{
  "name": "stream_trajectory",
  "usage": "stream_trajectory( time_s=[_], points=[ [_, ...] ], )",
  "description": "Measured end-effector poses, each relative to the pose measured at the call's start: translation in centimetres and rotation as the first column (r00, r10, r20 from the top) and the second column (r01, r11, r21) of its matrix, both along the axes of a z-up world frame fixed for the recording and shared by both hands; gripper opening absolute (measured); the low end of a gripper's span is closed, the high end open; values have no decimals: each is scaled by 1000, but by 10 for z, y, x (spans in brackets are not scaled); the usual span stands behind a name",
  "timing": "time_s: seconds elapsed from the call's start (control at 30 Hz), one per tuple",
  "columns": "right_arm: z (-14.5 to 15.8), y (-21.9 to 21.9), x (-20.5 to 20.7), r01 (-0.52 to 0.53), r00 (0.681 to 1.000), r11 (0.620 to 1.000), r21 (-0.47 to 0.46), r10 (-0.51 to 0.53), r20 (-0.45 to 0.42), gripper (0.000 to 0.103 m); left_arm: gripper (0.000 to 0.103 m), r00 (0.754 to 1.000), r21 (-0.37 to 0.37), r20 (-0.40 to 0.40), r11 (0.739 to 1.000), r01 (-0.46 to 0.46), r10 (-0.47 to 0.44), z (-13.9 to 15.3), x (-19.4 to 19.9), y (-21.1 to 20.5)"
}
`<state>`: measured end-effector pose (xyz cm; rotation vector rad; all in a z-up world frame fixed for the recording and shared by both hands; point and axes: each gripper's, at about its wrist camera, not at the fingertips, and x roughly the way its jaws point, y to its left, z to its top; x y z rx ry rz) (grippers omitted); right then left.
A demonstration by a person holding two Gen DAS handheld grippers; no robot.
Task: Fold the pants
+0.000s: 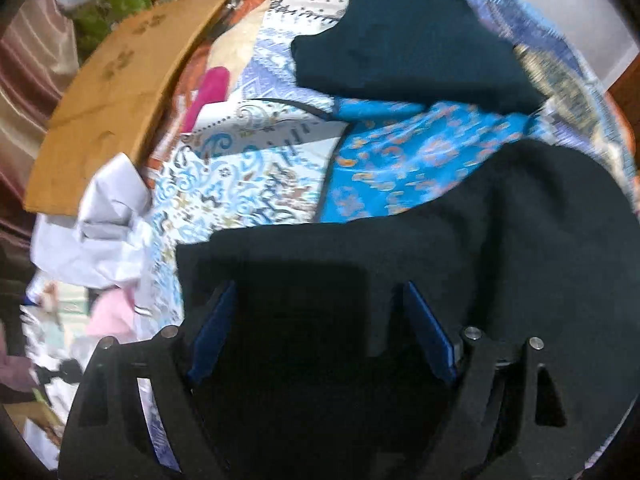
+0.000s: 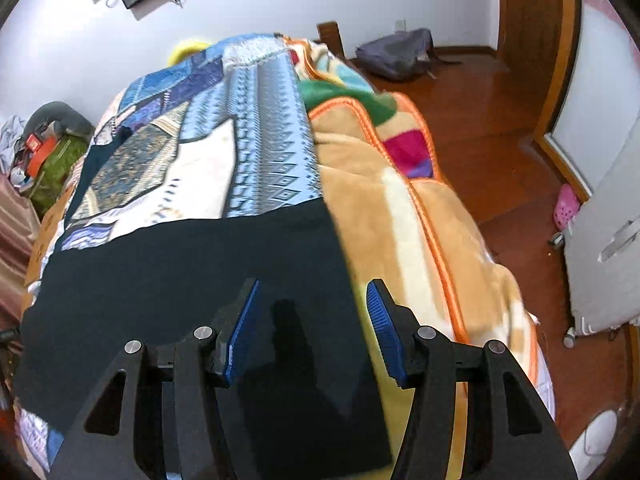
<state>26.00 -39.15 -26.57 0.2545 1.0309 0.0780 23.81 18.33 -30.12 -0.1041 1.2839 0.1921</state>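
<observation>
Dark navy pants [image 1: 460, 240] lie spread on a patterned bedspread. In the left wrist view the near part fills the lower frame and another dark part [image 1: 408, 36] lies farther back. My left gripper [image 1: 318, 292] is open just above the near fabric, holding nothing. In the right wrist view the pants [image 2: 180, 280] stretch across the bed, their right edge running between the fingers. My right gripper [image 2: 312, 292] is open over that edge, empty.
A wooden board [image 1: 112, 92] and crumpled white cloth [image 1: 108, 224] lie at the left. A tan and orange fleece blanket [image 2: 400, 220] covers the bed's right side. Beyond it is wooden floor [image 2: 500, 128] with a grey bag [image 2: 396, 54] and a pink shoe [image 2: 566, 204].
</observation>
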Motion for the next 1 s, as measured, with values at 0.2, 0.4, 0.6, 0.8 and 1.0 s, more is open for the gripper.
stream_trajectory(
  time_s=[0.2, 0.4, 0.6, 0.8, 1.0],
  points=[
    [-21, 11, 10, -73, 997, 997, -25, 72, -24, 21, 85, 1000, 91, 12, 996, 2, -3, -8, -6, -4],
    [-11, 20, 3, -106, 992, 966, -237, 120, 47, 6, 86, 999, 133, 28, 990, -44, 40, -12, -14, 5],
    [-18, -4, 14, -41, 999, 960, -279, 34, -27, 0, 86, 998, 242, 28, 968, -61, 56, -13, -17, 15],
    [42, 2, -11, -27, 994, 980, -197, 48, 99, 6, 85, 999, 203, 37, 979, 20, -28, 15, -19, 5],
    [73, 49, -28, -176, 971, 983, -48, 182, 155, 51, 85, 986, 84, 147, 994, 63, -75, 68, -15, -23]
  ],
)
